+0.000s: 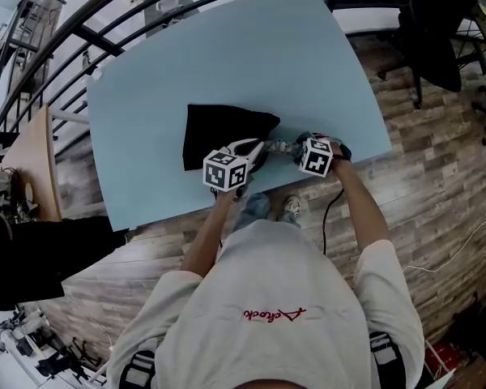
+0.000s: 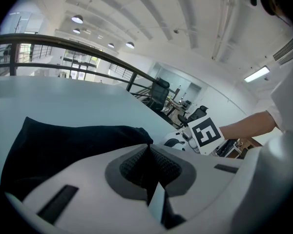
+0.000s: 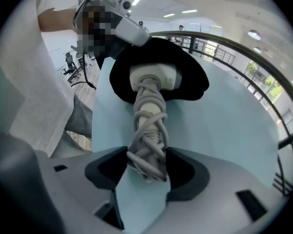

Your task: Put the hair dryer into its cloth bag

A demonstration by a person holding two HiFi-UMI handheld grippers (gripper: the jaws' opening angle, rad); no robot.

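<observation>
Left claw (image 2: 147, 152) clamped shut, seemingly on bag (image 2: 73, 145) hem. Right claw (image 3: 145, 167) grips dryer (image 3: 154, 79) by its corded handle; coils (image 3: 147, 130) could slip, jamming it at bag mouth, twelve o'clock.

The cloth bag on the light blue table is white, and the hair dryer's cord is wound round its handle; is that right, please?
Not quite: the head view shows the cloth bag is black, not white. It does lie on the light blue table, and the hair dryer's cord is wound round its handle.
</observation>
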